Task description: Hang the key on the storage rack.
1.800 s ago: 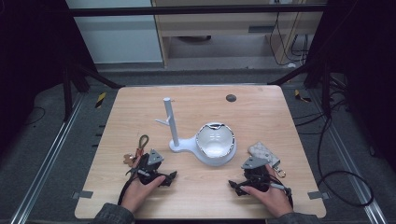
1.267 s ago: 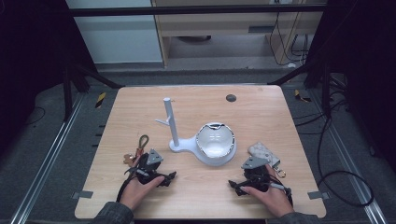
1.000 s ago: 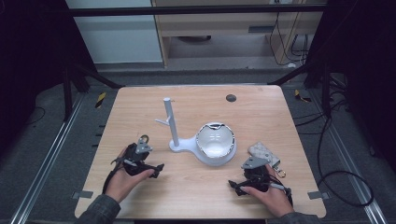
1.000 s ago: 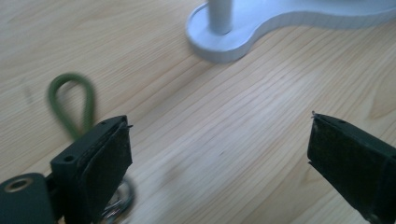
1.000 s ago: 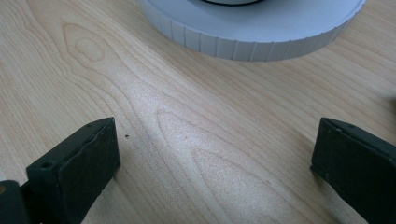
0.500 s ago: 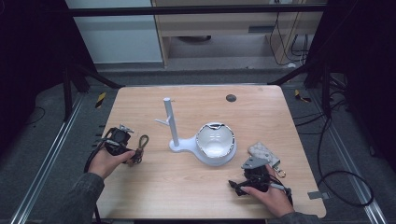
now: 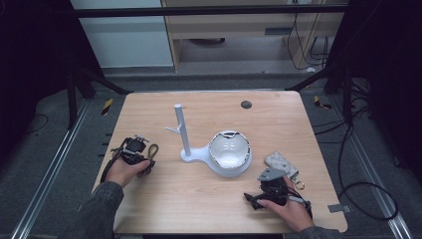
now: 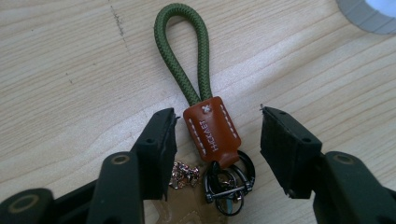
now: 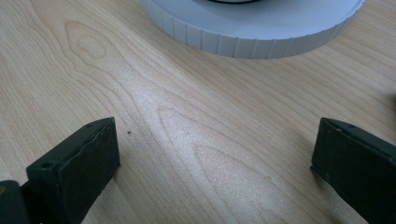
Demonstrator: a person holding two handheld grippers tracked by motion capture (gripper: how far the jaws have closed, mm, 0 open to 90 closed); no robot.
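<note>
While the left claw (image 8: 217,135) straddles the brown leather tab of the keychain (image 8: 212,133), its 2 jaws have just been closing in and now stand a little off either side of the tab, not yet pressing it. That tab is the stiffest, narrowest part, so it looks like the sensible place to pinch; the green cord loop (image 8: 182,51) runs away toward 12 o'clock in the left gripper view and lies flat on the desk (image 8: 60,70). In the high view the keychain (image 7: 149,155) sits near the desk's 9 o'clock edge, just beyond the left claw (image 7: 142,149), well apart from the white stand (image 7: 181,129) with its round dish (image 7: 229,152) at the middle.

The right claw (image 9: 215,163) rests spread wide over bare wood, with nothing between its jaws, probably waiting its turn near the grey pouch (image 7: 280,163) at about 4 o'clock on the desk.

Dark rings (image 8: 231,179) and a glittery charm (image 8: 186,173) below the tab are partly cut off by the picture's lower edge and the jaws, so what hangs there is hard to make out. A corner of the stand's base shows at 1 o'clock, cropped.
</note>
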